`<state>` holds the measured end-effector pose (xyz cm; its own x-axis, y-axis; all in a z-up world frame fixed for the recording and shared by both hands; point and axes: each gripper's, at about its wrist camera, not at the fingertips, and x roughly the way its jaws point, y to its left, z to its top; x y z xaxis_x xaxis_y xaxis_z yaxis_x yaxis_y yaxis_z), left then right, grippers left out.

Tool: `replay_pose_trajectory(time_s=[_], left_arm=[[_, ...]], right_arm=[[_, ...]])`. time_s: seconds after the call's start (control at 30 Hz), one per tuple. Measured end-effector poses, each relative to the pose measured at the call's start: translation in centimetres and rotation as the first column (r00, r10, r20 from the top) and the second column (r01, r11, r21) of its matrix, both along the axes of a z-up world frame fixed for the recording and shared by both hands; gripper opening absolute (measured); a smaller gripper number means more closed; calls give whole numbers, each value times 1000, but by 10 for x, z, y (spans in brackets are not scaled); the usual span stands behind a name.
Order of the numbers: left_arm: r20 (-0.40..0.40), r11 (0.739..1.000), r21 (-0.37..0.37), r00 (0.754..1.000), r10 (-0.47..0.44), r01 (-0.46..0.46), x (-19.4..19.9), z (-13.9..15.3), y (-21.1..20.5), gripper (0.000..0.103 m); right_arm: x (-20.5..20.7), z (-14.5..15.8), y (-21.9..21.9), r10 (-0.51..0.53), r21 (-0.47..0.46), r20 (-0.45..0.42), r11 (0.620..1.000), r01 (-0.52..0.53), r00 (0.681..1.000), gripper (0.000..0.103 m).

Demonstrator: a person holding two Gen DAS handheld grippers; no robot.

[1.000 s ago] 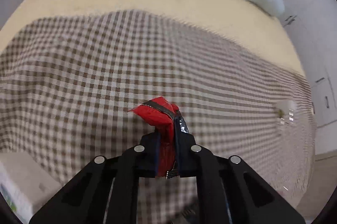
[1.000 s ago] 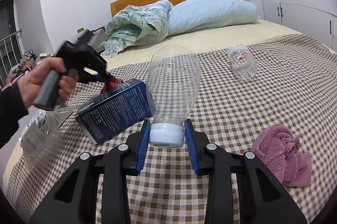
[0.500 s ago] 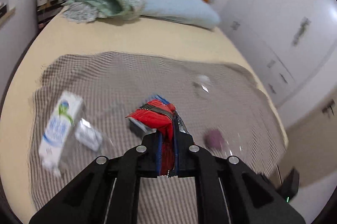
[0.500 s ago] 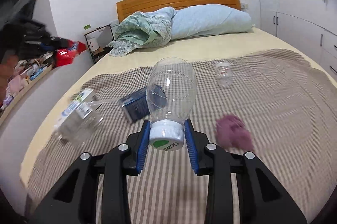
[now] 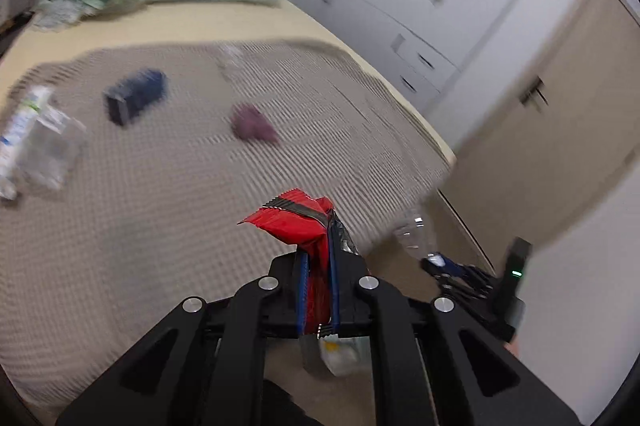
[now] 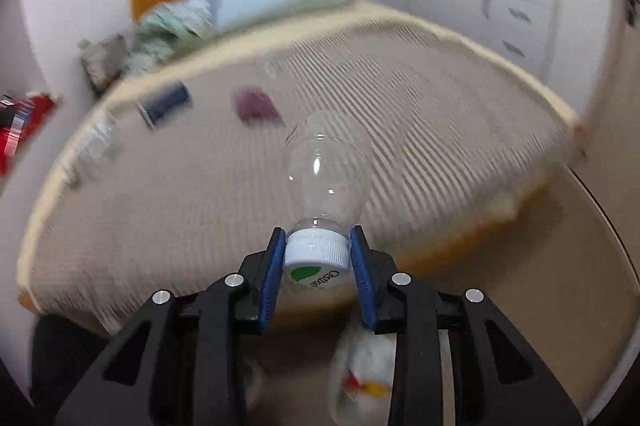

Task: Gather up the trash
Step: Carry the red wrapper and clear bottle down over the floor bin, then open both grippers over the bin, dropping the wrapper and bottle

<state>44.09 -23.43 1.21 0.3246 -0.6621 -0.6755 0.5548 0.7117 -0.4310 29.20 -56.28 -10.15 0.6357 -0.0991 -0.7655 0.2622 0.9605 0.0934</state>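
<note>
**Desk:** What have the two claws got hold of here?

**Photographer:** The left claw (image 5: pixel 318 290) is pinched tight on a crumpled red wrapper (image 5: pixel 298 226), held in the air off the foot edge of the bed (image 5: pixel 160 226). The right claw (image 6: pixel 318 262) is clamped across the white cap of a clear plastic bottle (image 6: pixel 328 169), which stands up from the jaws, also off the foot of the bed.

**Desk:** So which step is this?

**Photographer:** Carrying, by the look of it: both pieces are lifted clear of the checked cover. A pale bag with something red and yellow inside (image 6: pixel 364 374) shows on the floor under the right claw; I judge that to be the drop point, though blur hides its mouth.

**Desk:** And next?

**Photographer:** Probably lowering each claw over the bag and opening it. A dark blue box (image 5: pixel 134 99), a purple cloth (image 5: pixel 252 123) and clear packaging (image 5: pixel 44 145) near the left edge lie uncollected.
</note>
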Motion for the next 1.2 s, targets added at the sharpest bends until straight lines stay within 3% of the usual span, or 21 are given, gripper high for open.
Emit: replay_pose_trajectory(time_s=[0.1,0.23,0.37,0.4,0.47,0.5,0.6,0.73,0.93,1.03,1.13,1.17,1.2], left_arm=[[-67,998,2,996,-58,58,-22,-37,-27,6],[-168,993,38,981,-101,109,-50,-89,-62,6],[-218,987,84,969,-119,140,-66,-120,-86,6],[-226,984,96,966,-126,150,-68,-126,-92,6],[-237,979,117,962,-134,165,-71,-137,-104,6],[-243,975,134,959,-143,180,-72,-144,-115,6],[-253,966,162,954,-158,203,-74,-157,-131,6],[-348,949,180,919,-186,260,-75,-200,-163,6],[-424,886,268,872,-244,379,-88,-271,-241,6],[-489,861,285,837,-248,421,-89,-315,-272,6],[-496,835,331,834,-242,439,-95,-352,-297,10],[-491,836,337,838,-236,433,-94,-360,-303,32],[-488,834,360,847,-213,418,-93,-372,-309,74]], right_arm=[[-34,-65,-24,-56,63,-129,996,65,990,33],[-57,-166,-46,-101,112,-327,983,145,940,33],[-56,-216,-58,-107,141,-368,975,169,924,33],[-50,-228,-62,-102,119,-370,981,156,923,47],[-43,-257,-74,-134,62,-444,982,180,886,79],[-40,-269,-81,-143,83,-466,975,204,873,79],[-54,-267,-100,-217,138,-418,945,298,882,79],[-91,-251,-113,-266,177,-363,921,346,893,79],[-134,-234,-130,-338,190,-341,889,416,877,79],[-148,-227,-134,-354,179,-338,885,429,872,79],[-154,-227,-140,-369,160,-338,884,439,866,79],[-155,-228,-141,-371,163,-338,882,442,865,79],[-156,-229,-143,-371,171,-342,879,445,863,79]])
